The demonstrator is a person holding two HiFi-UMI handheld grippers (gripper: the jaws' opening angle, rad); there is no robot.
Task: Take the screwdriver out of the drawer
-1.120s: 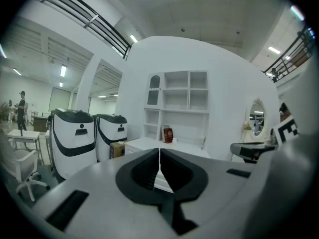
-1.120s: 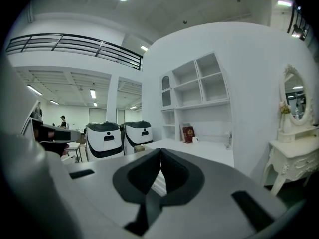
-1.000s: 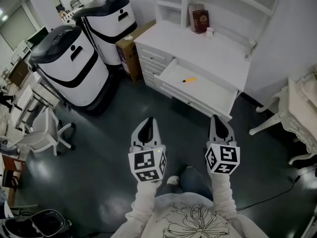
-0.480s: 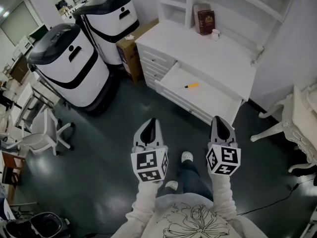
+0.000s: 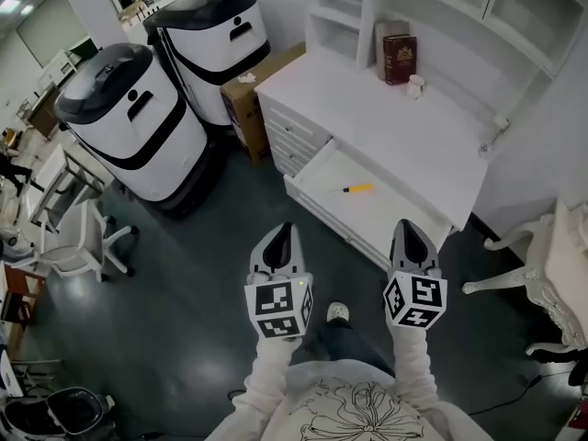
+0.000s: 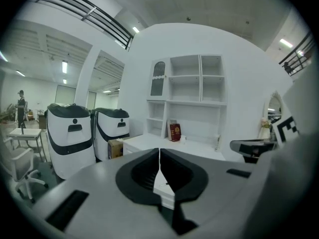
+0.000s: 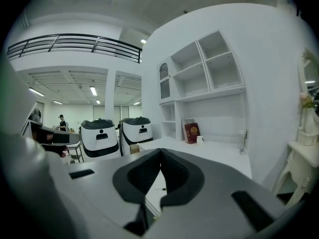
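Note:
A small screwdriver [image 5: 356, 188] with a yellow handle lies alone in the open white drawer [image 5: 404, 211] of the desk, in the head view. My left gripper [image 5: 284, 231] hovers over the dark floor short of the drawer front, jaws shut and empty. My right gripper [image 5: 407, 227] is level with it, close to the drawer's front edge, also shut with nothing held. In the left gripper view the jaws [image 6: 159, 151] meet in a thin line, pointing at the desk. The right gripper [image 7: 160, 151] shows the same closed tips, with the screwdriver [image 7: 163, 188] tiny below them.
The white desk [image 5: 386, 118] carries a hutch with a red book [image 5: 401, 59] and a small cup [image 5: 415, 85]. Two large white-and-black machines [image 5: 133, 122] stand to the left, with a cardboard box [image 5: 246, 95] beside the desk. A white chair [image 5: 542, 274] stands at right.
Both grippers and the person have moved forward toward the desk; the open drawer now lies nearer the gripper tips. Both pairs of jaws stayed shut.

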